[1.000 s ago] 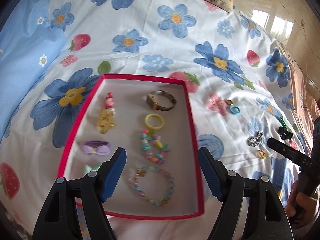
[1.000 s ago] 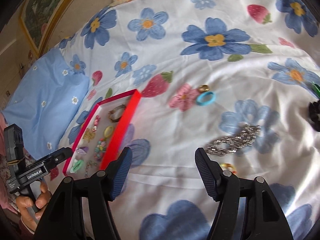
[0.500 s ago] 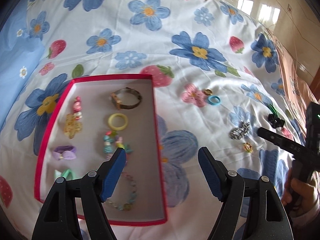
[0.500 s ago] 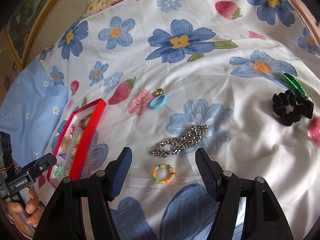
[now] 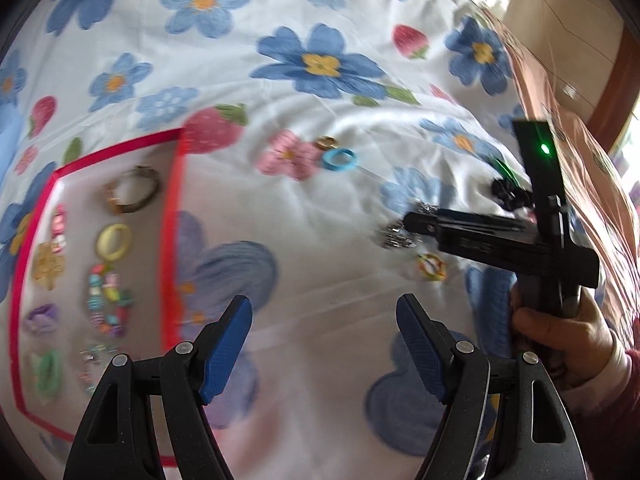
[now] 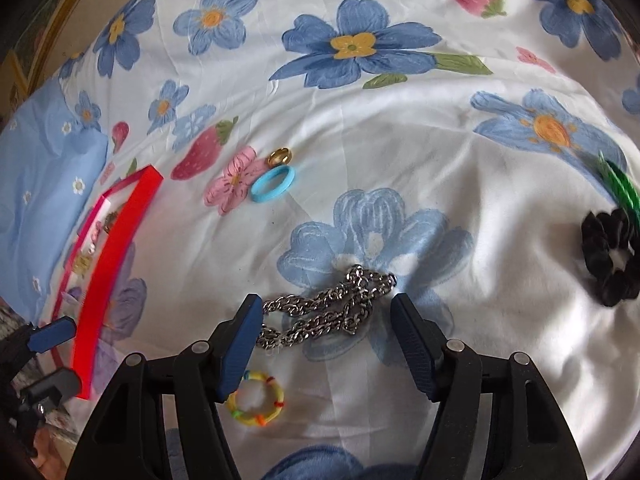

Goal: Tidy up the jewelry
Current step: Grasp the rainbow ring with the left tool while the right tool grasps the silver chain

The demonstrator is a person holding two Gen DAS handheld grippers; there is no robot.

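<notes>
As our right claw [image 6: 324, 344] closes around the silver chain [image 6: 328, 312], not yet gripping, our left claw [image 5: 324, 344] hangs open, empty; next, carry it to the red tray [image 6: 116, 248].

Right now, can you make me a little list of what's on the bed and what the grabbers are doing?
tray: red tray, jewelry already inside
loose on the sheet: silver chain, blue ring, gold ring, yellow hair tie, black scrunchie
right gripper: closing around the chain, not squeezing it yet
left gripper: open, empty
</notes>
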